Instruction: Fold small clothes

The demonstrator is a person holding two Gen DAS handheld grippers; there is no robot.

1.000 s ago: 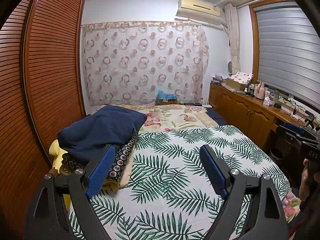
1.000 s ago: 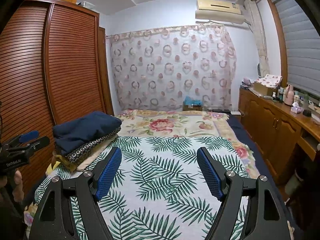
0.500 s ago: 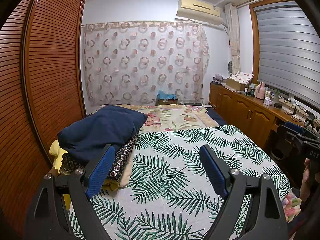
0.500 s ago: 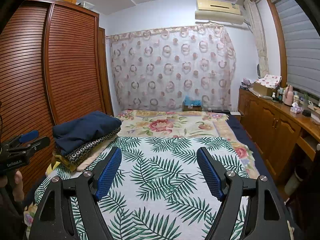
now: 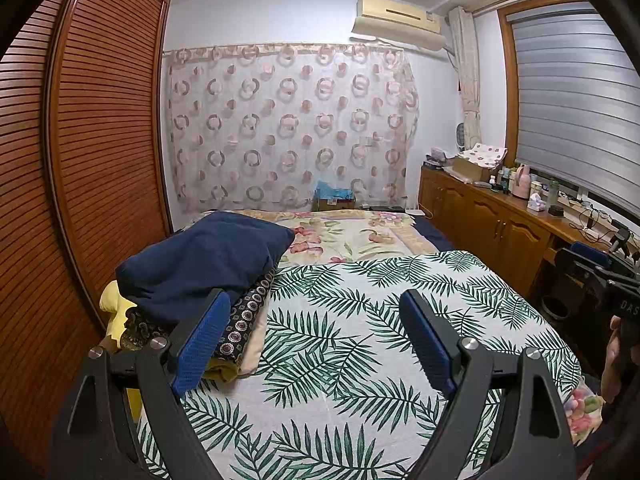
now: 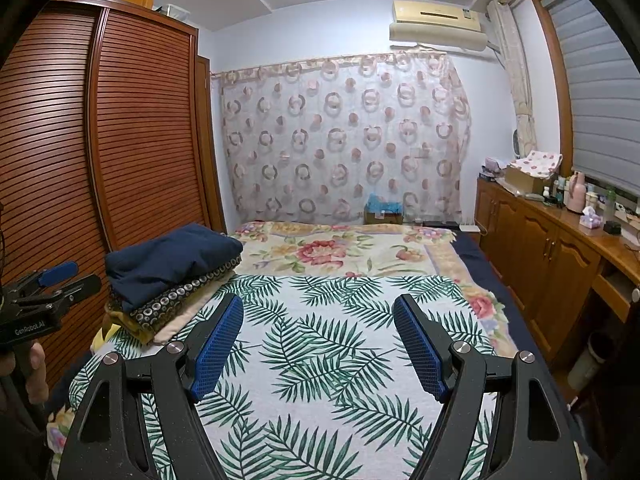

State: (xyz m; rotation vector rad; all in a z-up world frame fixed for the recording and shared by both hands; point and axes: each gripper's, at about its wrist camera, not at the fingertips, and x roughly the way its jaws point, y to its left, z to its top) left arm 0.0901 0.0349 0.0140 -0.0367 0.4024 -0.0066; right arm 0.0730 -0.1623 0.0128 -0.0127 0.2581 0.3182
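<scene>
On bed: leaf-print sheet [image 5: 340, 344], folded clothes stack [image 5: 200, 272] beside wardrobe [image 5: 100, 140].

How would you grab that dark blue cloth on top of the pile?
Probably by the near corner of the dark blue cloth, coming from the leaf-print sheet side with the open left gripper. It lies topmost, and that edge overhangs the patterned fabric below.
</scene>
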